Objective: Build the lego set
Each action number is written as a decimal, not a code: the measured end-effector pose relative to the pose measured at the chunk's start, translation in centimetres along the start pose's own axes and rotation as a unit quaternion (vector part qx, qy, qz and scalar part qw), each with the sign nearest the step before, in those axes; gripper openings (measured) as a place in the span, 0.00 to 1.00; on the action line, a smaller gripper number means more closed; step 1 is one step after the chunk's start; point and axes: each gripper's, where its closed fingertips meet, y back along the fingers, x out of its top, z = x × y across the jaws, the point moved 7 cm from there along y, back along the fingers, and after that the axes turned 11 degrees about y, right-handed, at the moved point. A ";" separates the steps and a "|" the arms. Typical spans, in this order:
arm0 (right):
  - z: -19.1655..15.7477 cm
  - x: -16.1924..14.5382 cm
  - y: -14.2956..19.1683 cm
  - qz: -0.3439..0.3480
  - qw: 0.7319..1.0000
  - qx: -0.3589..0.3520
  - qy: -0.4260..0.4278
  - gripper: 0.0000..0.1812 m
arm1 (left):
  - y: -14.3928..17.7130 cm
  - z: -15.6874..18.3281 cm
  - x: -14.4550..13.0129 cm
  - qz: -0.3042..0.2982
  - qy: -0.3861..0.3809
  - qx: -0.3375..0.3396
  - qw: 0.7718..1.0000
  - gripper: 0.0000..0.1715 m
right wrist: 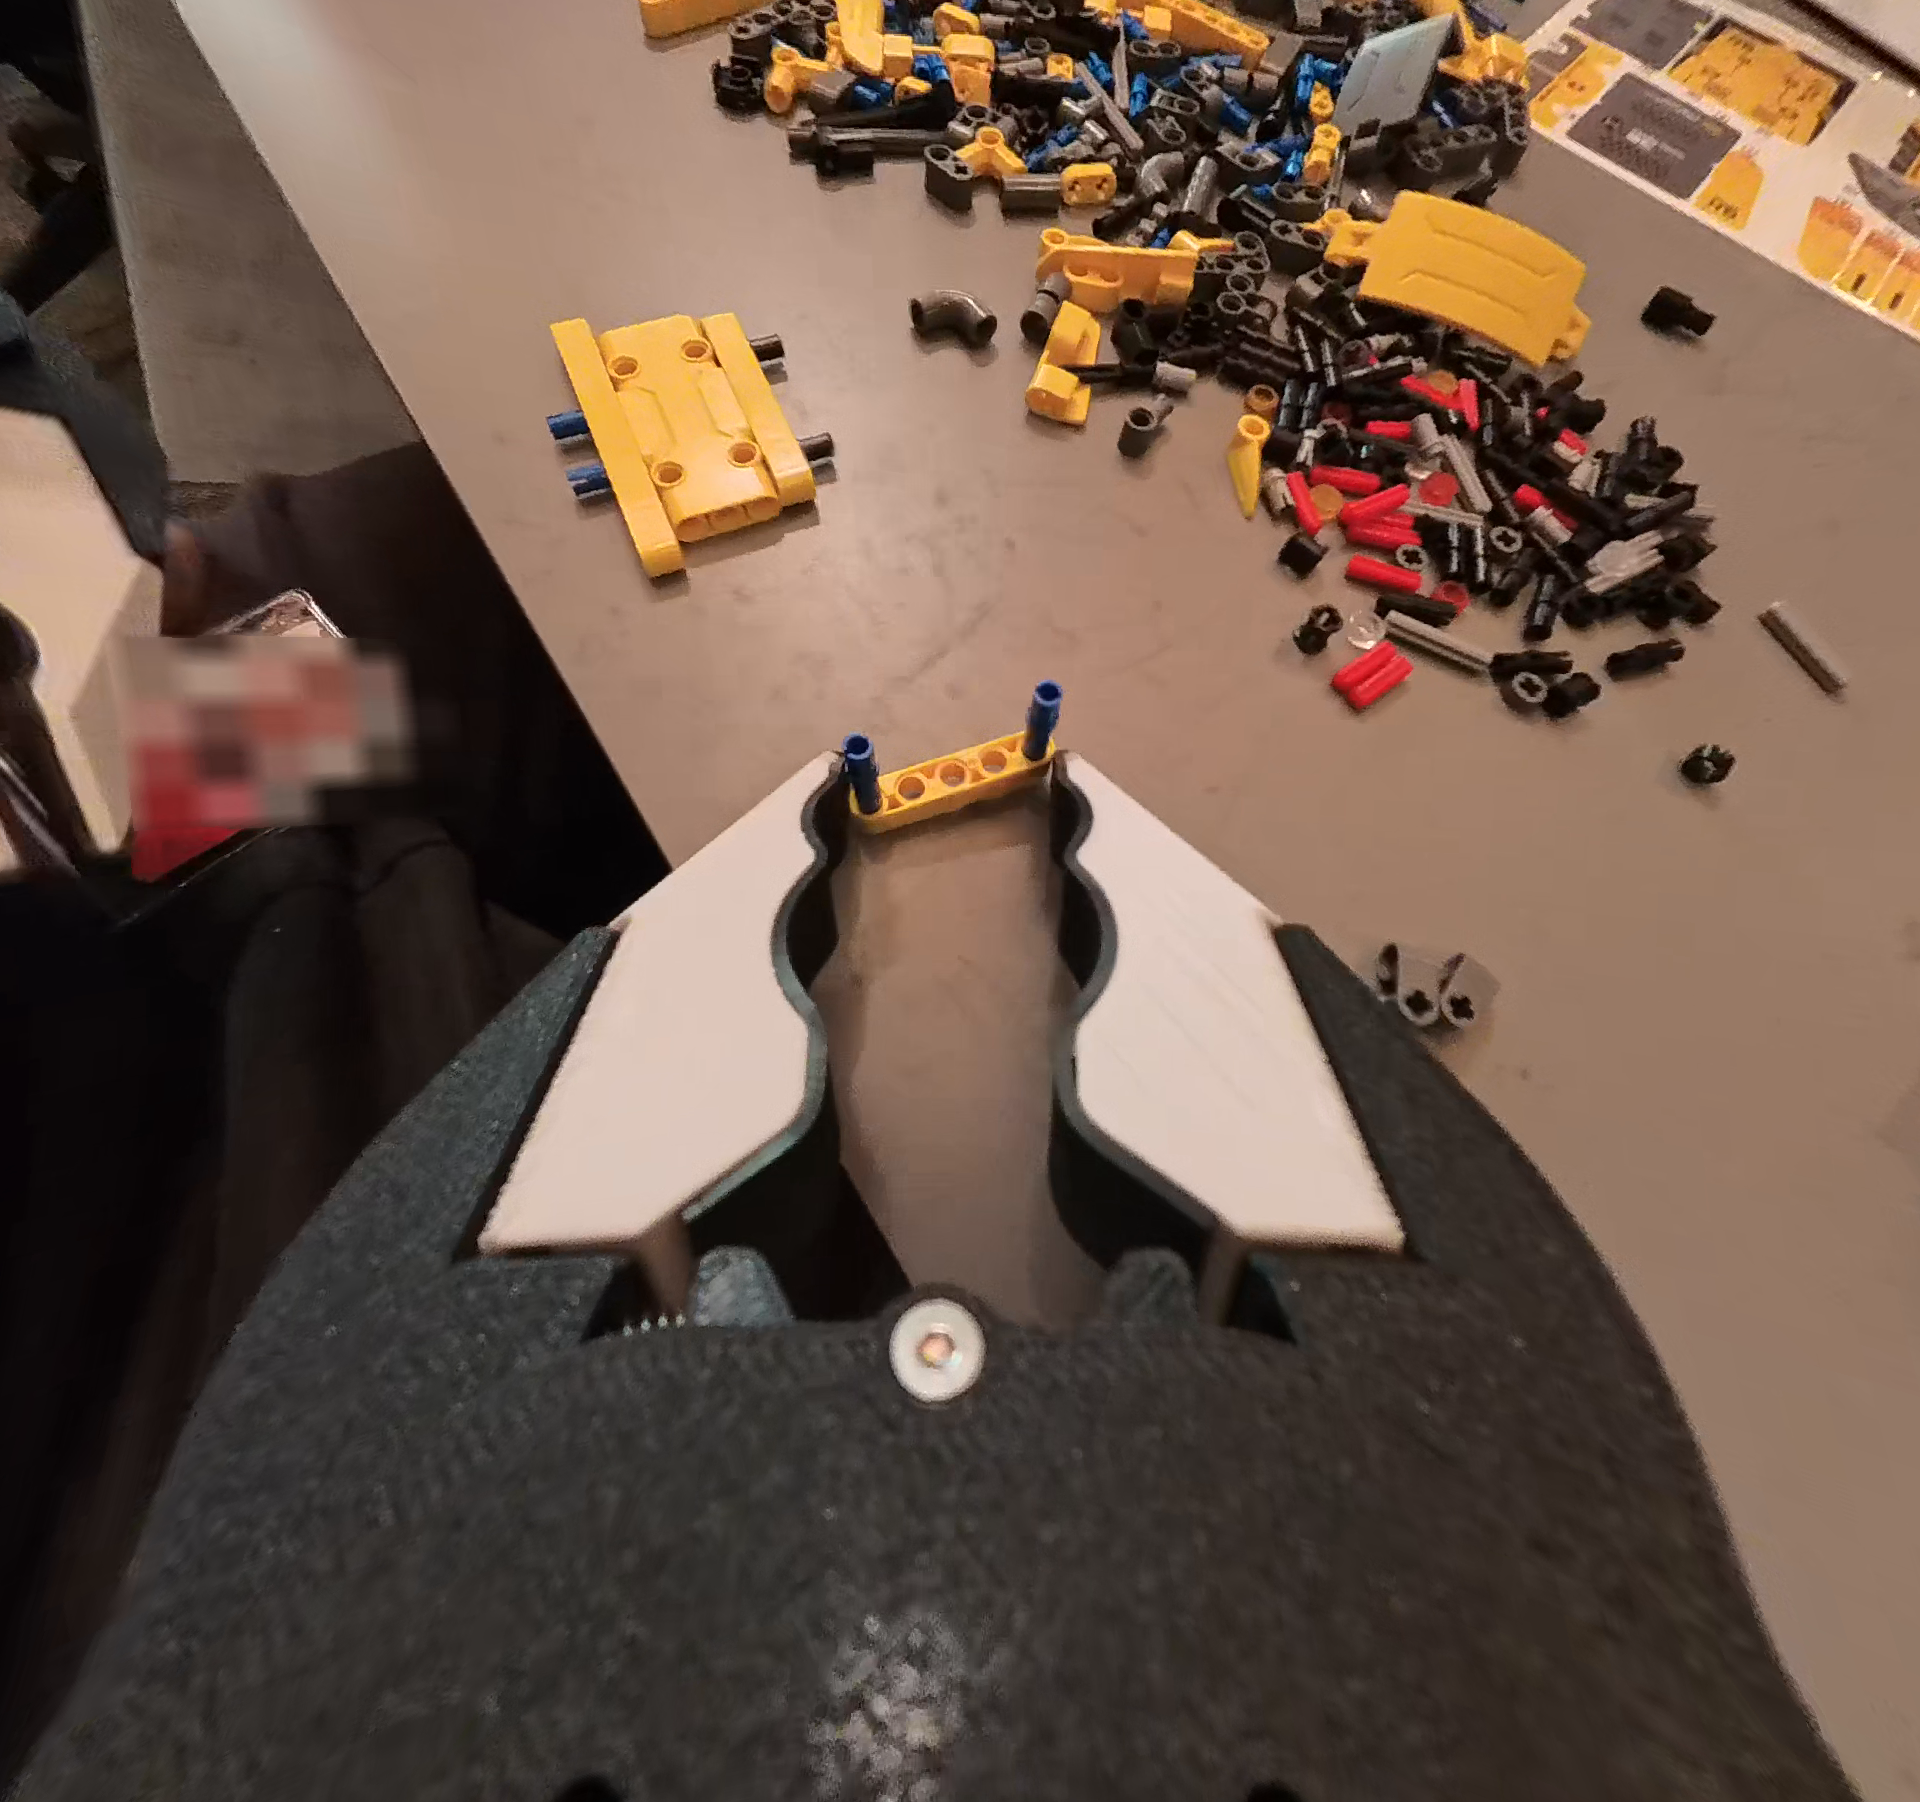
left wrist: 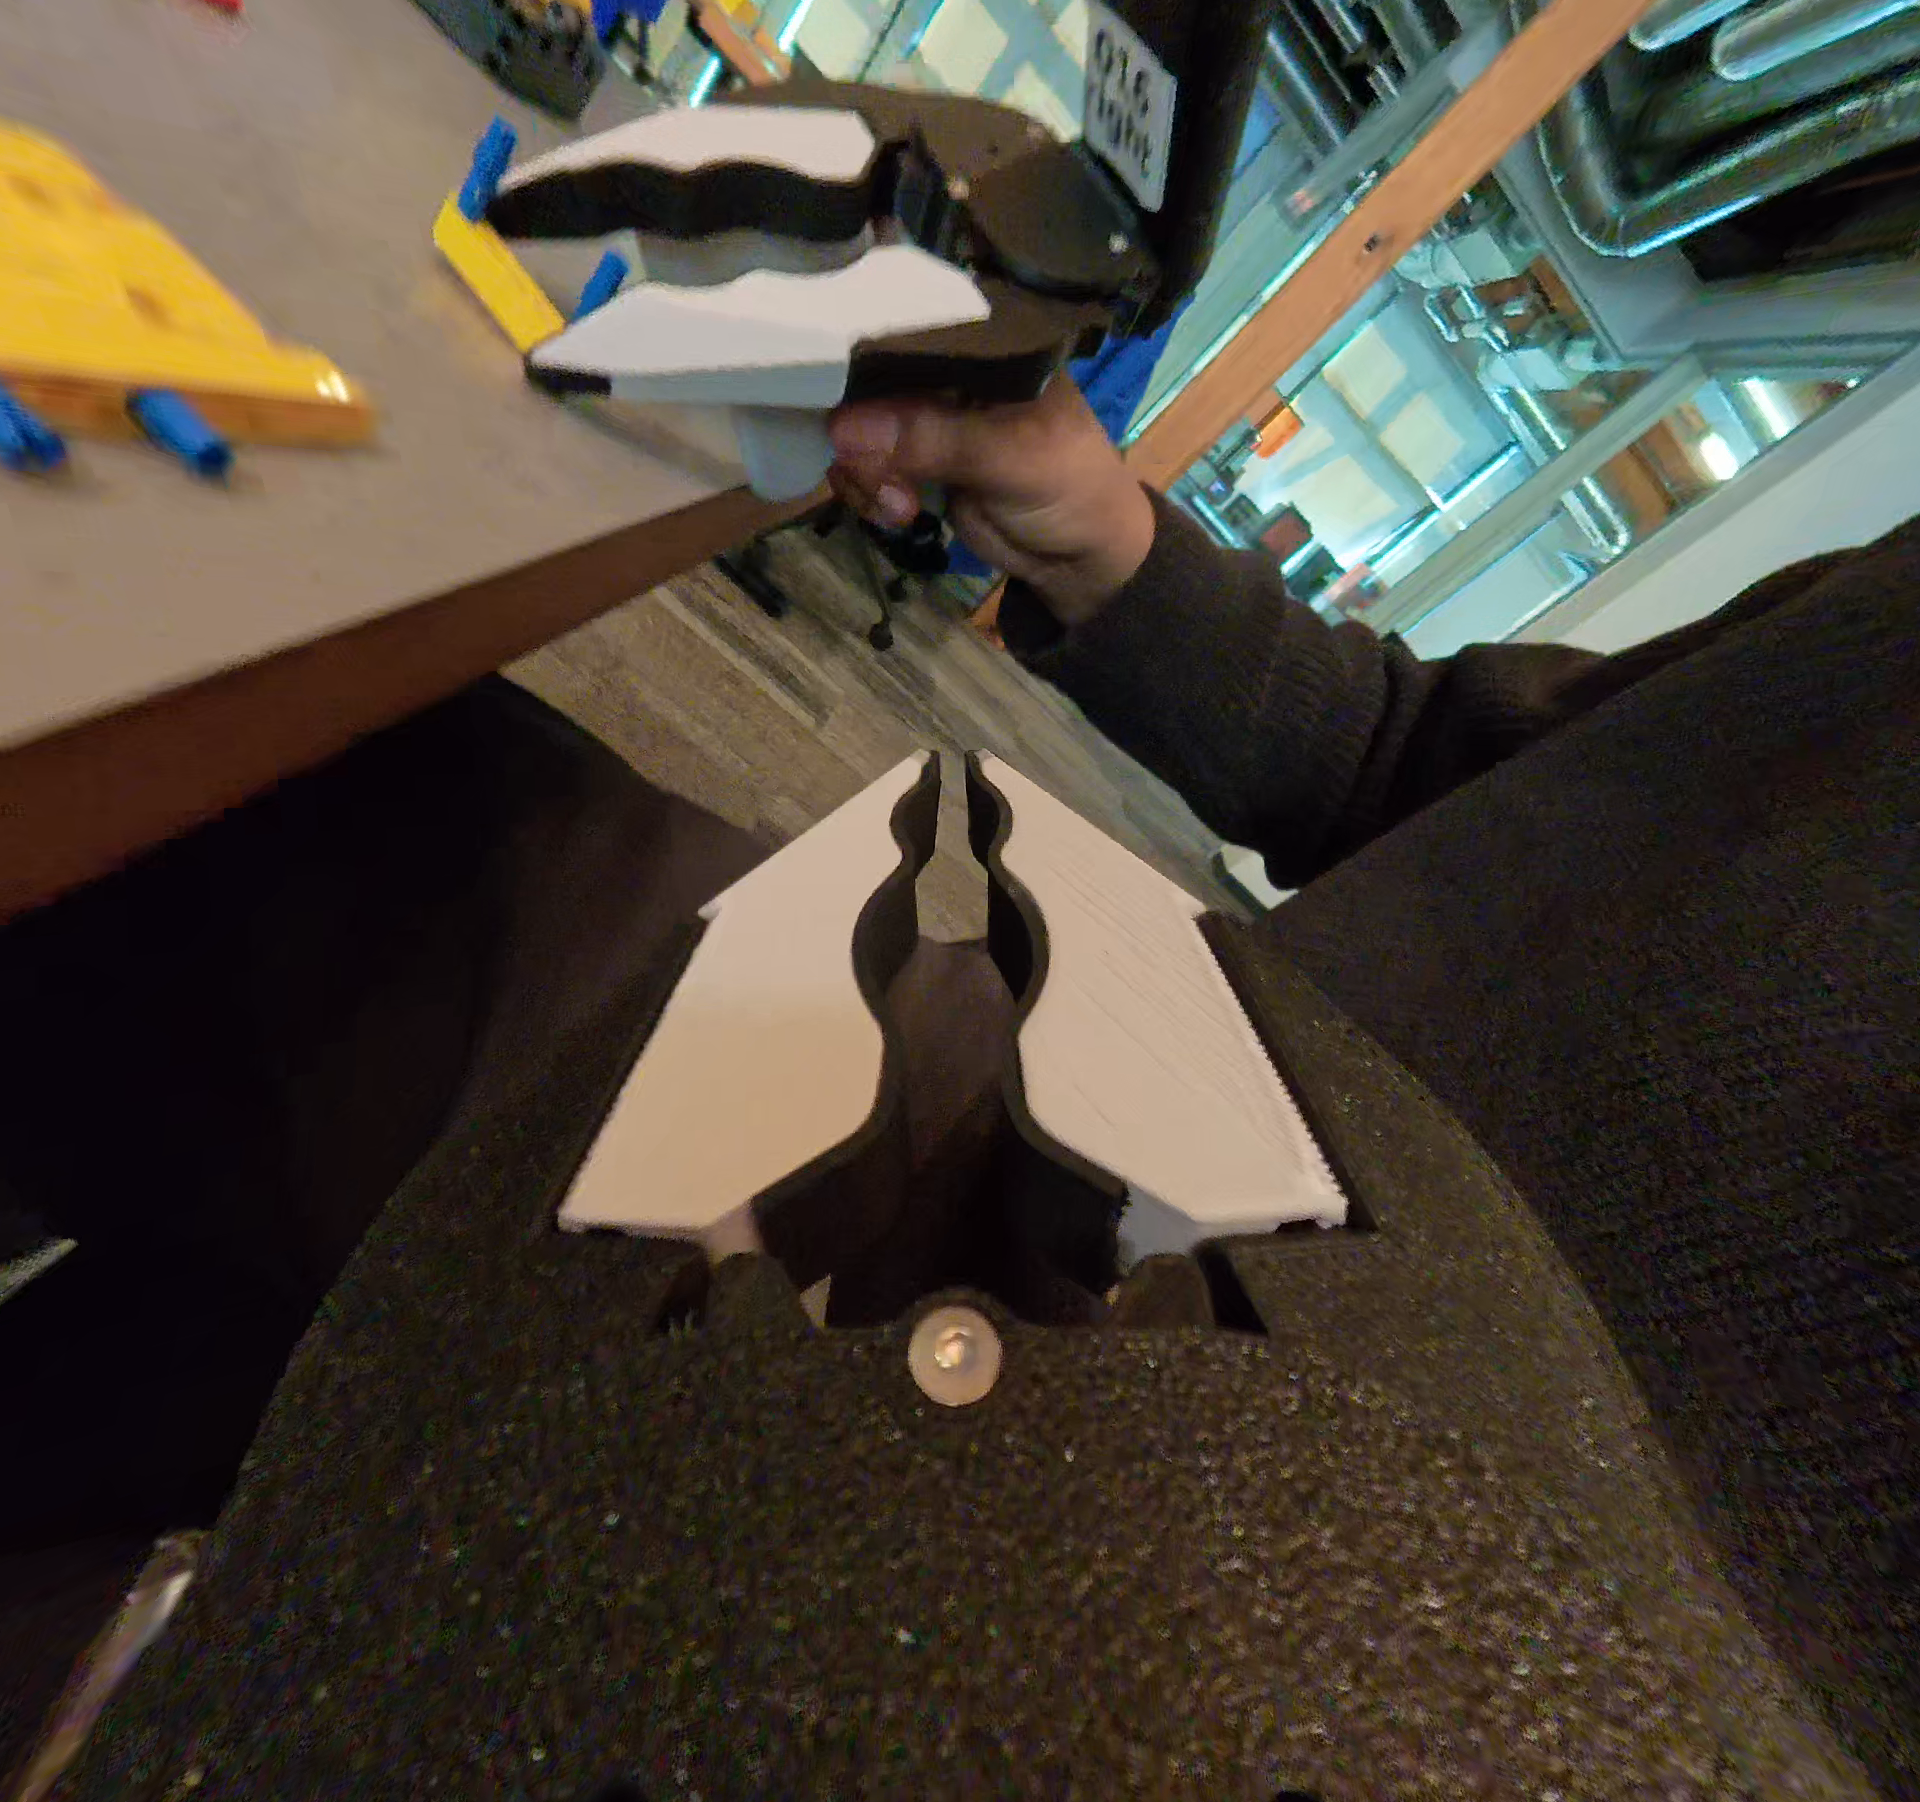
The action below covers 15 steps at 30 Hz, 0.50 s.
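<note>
I am holding my right gripper point(right wrist: 951, 781) over the near part of the grey table point(right wrist: 436, 142), its fingers clamped on the two ends of a short yellow beam point(right wrist: 961, 778) with a blue pin point(right wrist: 1042, 719) standing up at each end. The beam is sitting crosswise right at the fingertips, so I judge the grip shallow; keeping the squeeze even and the beam level should stop it from twisting out. A flat yellow panel assembly point(right wrist: 681, 443) with blue and black pins is lying on the table well ahead and to the left, and the big loose pile of yellow, black, blue and red parts point(right wrist: 1299, 246) is spreading beyond it to the right, beside a printed sheet point(right wrist: 1704, 90). A small grey connector point(right wrist: 1439, 989) is resting just beside my right finger. My left gripper point(left wrist: 953, 770) is hanging off the table edge, below its level, holding nothing, its fingertips nearly together with only a sliver of floor point(left wrist: 790, 713) showing between them.
</note>
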 end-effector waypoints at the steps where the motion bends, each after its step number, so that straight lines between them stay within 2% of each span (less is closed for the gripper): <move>1: -0.2 0.2 0.0 0.007 1.000 0.001 0.004 0.21 | 0.1 0.5 0.6 0.005 -0.013 0.004 1.000 0.03; 4: -0.5 1.9 0.4 0.060 0.998 0.011 0.026 0.21 | 0.7 1.6 3.7 0.035 -0.062 0.040 0.997 0.03; 6: 0.0 3.9 0.8 0.102 0.993 0.005 0.052 0.21 | 1.5 1.9 7.1 0.061 -0.104 0.086 0.989 0.04; 9: 2.2 7.3 0.8 0.143 0.984 -0.036 0.104 0.21 | 2.8 2.3 14.1 0.112 -0.168 0.126 0.971 0.10; 11: 4.5 9.7 0.4 0.167 0.974 -0.074 0.131 0.21 | 3.3 1.8 19.1 0.136 -0.199 0.137 0.961 0.10; 13: 6.9 12.1 -0.3 0.206 0.964 -0.093 0.143 0.21 | 3.1 0.7 23.9 0.147 -0.210 0.119 0.959 0.10; 15: 9.6 14.3 -1.4 0.247 0.951 -0.113 0.146 0.21 | 2.2 -1.1 27.8 0.126 -0.193 0.090 0.969 0.12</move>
